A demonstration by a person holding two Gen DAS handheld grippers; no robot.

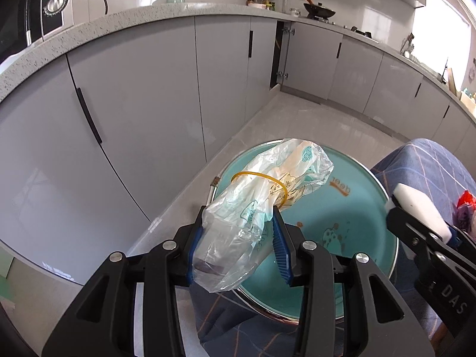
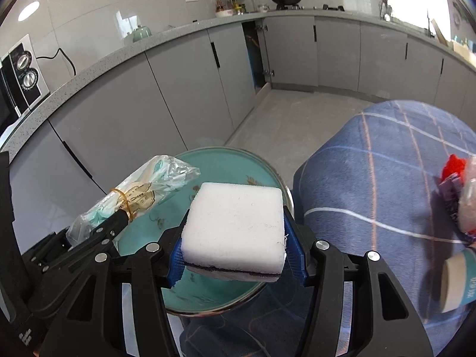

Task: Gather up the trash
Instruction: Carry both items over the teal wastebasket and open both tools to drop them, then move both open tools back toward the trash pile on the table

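Both grippers were loaded when we looked. Our left gripper [image 1: 238,238] had its blue pads closed partway on a crumpled clear plastic bag [image 1: 261,196] printed in teal, with a yellow rubber band [image 1: 261,178] looped round it just ahead of the fingertips. The bag's far end stuck out forward and to the right beyond the fingers, hanging over the teal round tray [image 1: 351,208] that lay directly ahead of and below the tool.

Our right gripper [image 2: 235,247] had its blue pads pressed against both sides of a white foam block [image 2: 235,223], whose underside showed a dark layer. The block filled the gap between the fingers and reached a little past their tips. From that gripper's camera we saw the same tray [image 2: 226,160] ahead and underneath, and the left gripper with its bag [image 2: 142,190] just to the left, close beside but not touching.

To the right of both tools we saw a blue checked blanket [image 2: 380,184] with thin pale and orange lines. Further right on it lay more trash: a red and purple crumpled wrapper [image 2: 452,175] and a white and blue paper cup [image 2: 458,282] on its side near the picture's edge.

Beyond the tools ran grey kitchen cabinets [image 1: 148,89] under a speckled countertop [image 1: 119,20], with a microwave [image 1: 44,3] at far left.
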